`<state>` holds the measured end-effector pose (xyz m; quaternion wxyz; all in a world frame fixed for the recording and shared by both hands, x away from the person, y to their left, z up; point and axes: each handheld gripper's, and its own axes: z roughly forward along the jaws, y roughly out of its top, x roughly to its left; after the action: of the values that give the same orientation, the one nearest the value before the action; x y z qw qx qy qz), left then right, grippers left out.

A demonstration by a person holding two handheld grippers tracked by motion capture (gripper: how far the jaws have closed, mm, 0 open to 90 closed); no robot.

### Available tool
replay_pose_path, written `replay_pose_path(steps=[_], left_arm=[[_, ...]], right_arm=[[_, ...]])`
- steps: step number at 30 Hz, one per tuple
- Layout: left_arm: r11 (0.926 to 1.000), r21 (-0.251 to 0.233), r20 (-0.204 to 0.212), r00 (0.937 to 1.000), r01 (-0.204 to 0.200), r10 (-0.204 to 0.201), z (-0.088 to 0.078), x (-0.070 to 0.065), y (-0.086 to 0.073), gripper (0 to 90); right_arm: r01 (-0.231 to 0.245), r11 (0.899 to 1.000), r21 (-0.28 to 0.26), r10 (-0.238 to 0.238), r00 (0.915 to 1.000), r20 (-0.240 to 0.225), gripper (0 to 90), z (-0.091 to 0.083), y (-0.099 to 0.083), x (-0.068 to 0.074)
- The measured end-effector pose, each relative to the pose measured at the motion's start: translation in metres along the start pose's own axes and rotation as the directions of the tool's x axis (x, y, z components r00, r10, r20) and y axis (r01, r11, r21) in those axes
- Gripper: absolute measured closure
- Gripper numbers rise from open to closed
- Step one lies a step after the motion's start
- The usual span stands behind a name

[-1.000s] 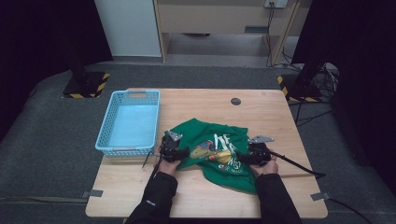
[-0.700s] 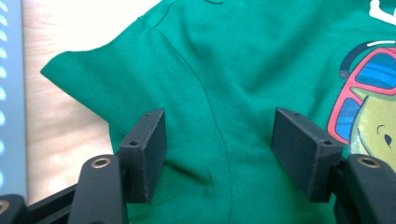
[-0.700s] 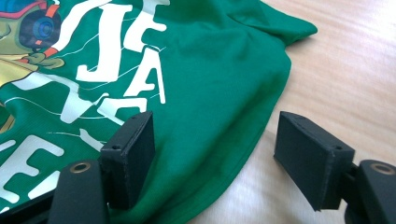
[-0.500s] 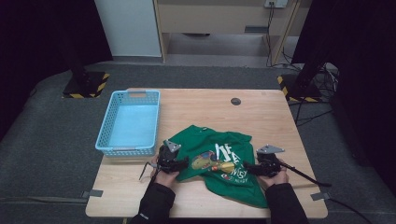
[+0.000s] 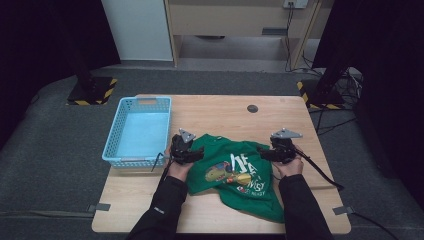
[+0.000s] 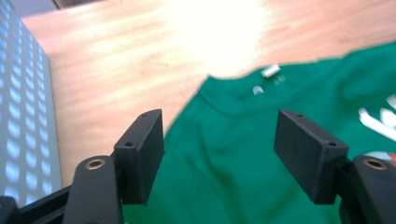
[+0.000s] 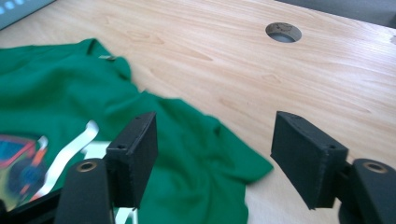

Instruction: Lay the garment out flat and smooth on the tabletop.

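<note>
A crumpled green printed T-shirt (image 5: 235,172) lies on the near half of the light wooden table (image 5: 220,112). A pale blue plastic mesh basket (image 5: 138,131) sits on the table's left side, just left of the shirt. A small round hole in the tabletop (image 5: 252,108) lies far of the shirt, toward the right. The left gripper (image 5: 186,151) is over the shirt's left edge, the right gripper (image 5: 274,151) over its right edge.
</note>
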<state>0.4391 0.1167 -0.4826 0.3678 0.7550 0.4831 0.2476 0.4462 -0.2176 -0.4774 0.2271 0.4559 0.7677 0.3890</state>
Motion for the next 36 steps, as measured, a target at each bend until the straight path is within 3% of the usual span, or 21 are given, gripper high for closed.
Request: replay_pose_path(steps=[8,13,15,18,19,24,26,30,33,36], left_arm=[[0.9992,0.034,-0.014,0.9997,-0.019,0.02,0.035,0.011,0.005,29.1],[0.9952,0.098,-0.022,0.9997,-0.011,0.014,0.056,0.016,-0.001,31.5],[0.9939,0.108,-0.032,0.9991,-0.025,0.029,0.061,0.015,-0.003,33.5],[0.9927,0.12,-0.031,0.9994,-0.013,0.016,0.068,0.017,-0.008,37.6],[0.9931,0.117,-0.018,0.9998,0.006,-0.004,0.069,0.019,-0.008,39.0],[0.9923,0.122,0.005,0.9997,0.023,-0.024,0.067,0.02,-0.008,52.0],[0.9917,0.125,0.001,0.9995,0.031,-0.031,0.066,0.017,-0.008,64.0],[0.9905,0.114,0.0,0.9971,0.076,-0.077,0.064,0.015,-0.01,83.3],[0.9873,0.125,0.001,0.995,0.098,-0.099,0.06,0.016,-0.011,85.7],[0.9903,0.089,0.005,0.9942,0.106,-0.107,0.05,0.018,-0.009,86.0]], right_arm=[[0.003,0.998,0.067,-0.002,1.0,-0.004,35.8,0.041,0.0,-0.006],[0.015,0.995,0.097,-0.014,0.9999,-0.009,38.5,0.056,-0.004,-0.007],[0.019,0.994,0.108,-0.018,0.9998,-0.007,42.2,0.06,-0.006,-0.008],[0.02,0.992,0.124,-0.018,0.9997,-0.015,48.5,0.066,-0.008,-0.009],[0.022,0.992,0.128,-0.02,0.9996,-0.018,50.1,0.068,-0.009,-0.009],[0.032,0.992,0.125,-0.029,0.9992,-0.027,64.8,0.069,-0.014,-0.006],[0.025,0.992,0.126,-0.023,0.9997,-0.011,76.2,0.068,-0.014,-0.005],[-0.004,0.992,0.123,0.004,1.0,0.0,84.0,0.067,-0.015,-0.004],[-0.033,0.992,0.122,0.033,0.9995,-0.001,85.0,0.065,-0.013,-0.006],[-0.064,0.995,0.08,0.064,0.9979,-0.005,85.3,0.055,-0.008,-0.008]])
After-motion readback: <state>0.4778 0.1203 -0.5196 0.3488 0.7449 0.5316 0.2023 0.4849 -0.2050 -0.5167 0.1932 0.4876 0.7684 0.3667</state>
